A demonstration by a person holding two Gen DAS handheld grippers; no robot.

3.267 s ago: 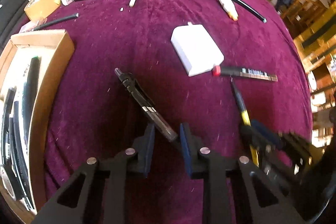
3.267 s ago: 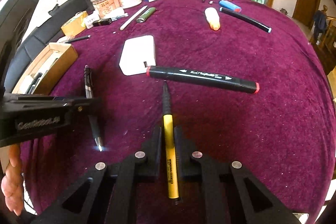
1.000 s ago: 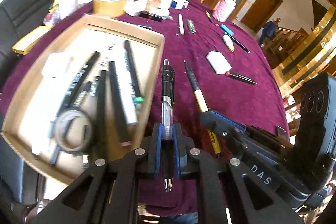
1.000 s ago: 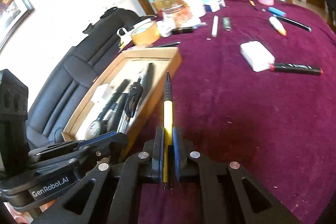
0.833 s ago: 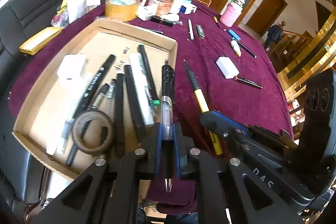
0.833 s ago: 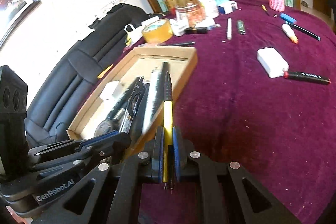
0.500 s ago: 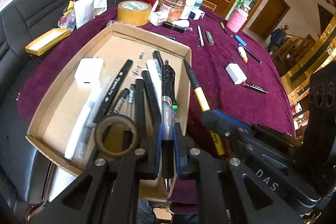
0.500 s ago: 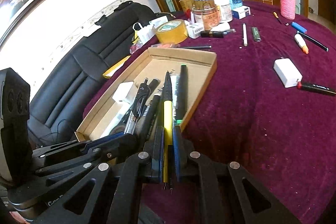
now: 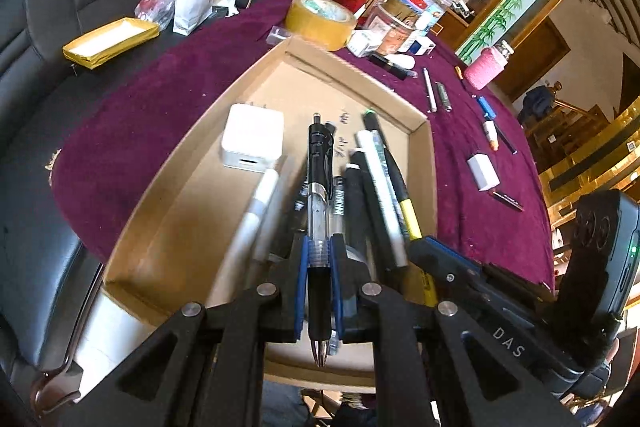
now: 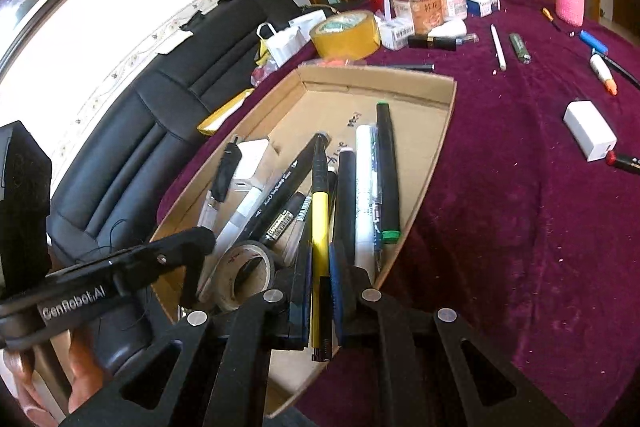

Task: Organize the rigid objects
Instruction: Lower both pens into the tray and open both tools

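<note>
The left gripper (image 9: 319, 281) had its fingers clenched on a clear pen (image 9: 319, 203), which ran forward from them over the cardboard tray (image 9: 424, 163). The right gripper (image 10: 320, 291) had its fingers clenched on a yellow pen (image 10: 319, 211), likewise over the tray. Below both lay a crowded heap of markers (image 10: 386, 171) and a tape roll (image 10: 244, 273). Likely risk: either pen, once let go, could land across the heap and roll toward the near rim. The two grippers stood just beside each other and could collide. More items remained on the desk (image 10: 520, 227).
</note>
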